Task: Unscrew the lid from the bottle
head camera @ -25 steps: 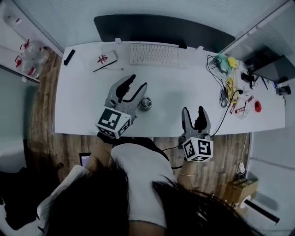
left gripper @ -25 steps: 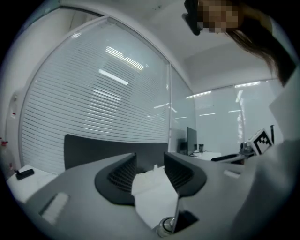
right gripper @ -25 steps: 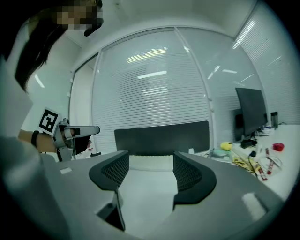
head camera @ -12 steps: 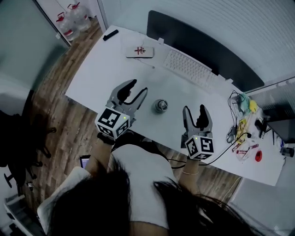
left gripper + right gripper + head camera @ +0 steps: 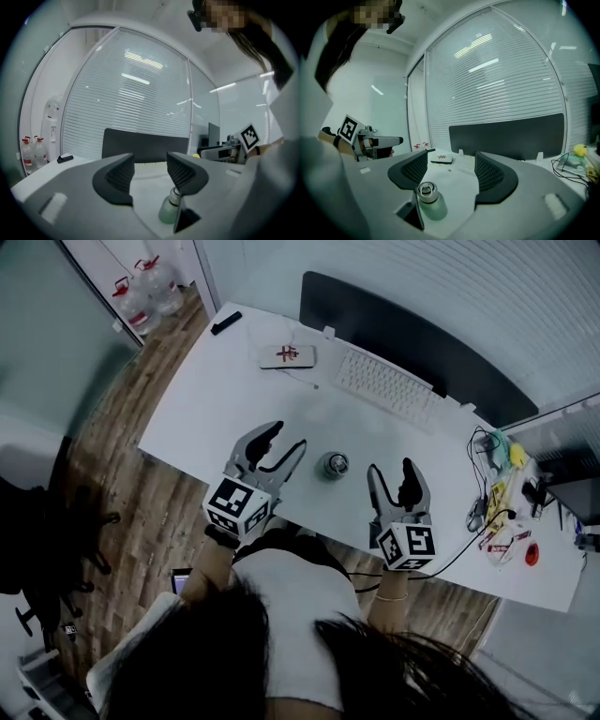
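Right, wood floor [image 5: 122, 446] surrounds a long white worktop [image 5: 216, 399]; a dark panel [image 5: 412, 334] runs along its far edge; a white keyboard [image 5: 382, 383] lies just in front of that panel. Over the near edge hang the left claw [image 5: 284, 439] and the right claw [image 5: 391, 471], one on each side of the bottle [image 5: 335, 465], and neither touches it.

In the left gripper view the left claw [image 5: 150, 171] has its jaws apart and opening, with nothing between the pads; the bottle [image 5: 168, 211] sits low, partly behind the right-hand jaw and outside the gap. In the right gripper view the right claw [image 5: 450, 171] has its jaws spread wide and opening, and its gap is empty too; the bottle [image 5: 429, 202] shows low down by the left-hand jaw.

Water jugs [image 5: 148, 292] stand on the floor off the far left corner. A cable tangle [image 5: 487, 493] with small bits covers the right end of the worktop, well apart from the bottle. A white box [image 5: 288, 355] with a red mark lies near the far left, beside the keyboard end.

The bottle stands upright on the worktop between the claws and clear of the other clutter; it has a pale green body and a silvery top; I can't tell whether the lid is seated. A small black bar [image 5: 225, 322] lies at the far left corner.
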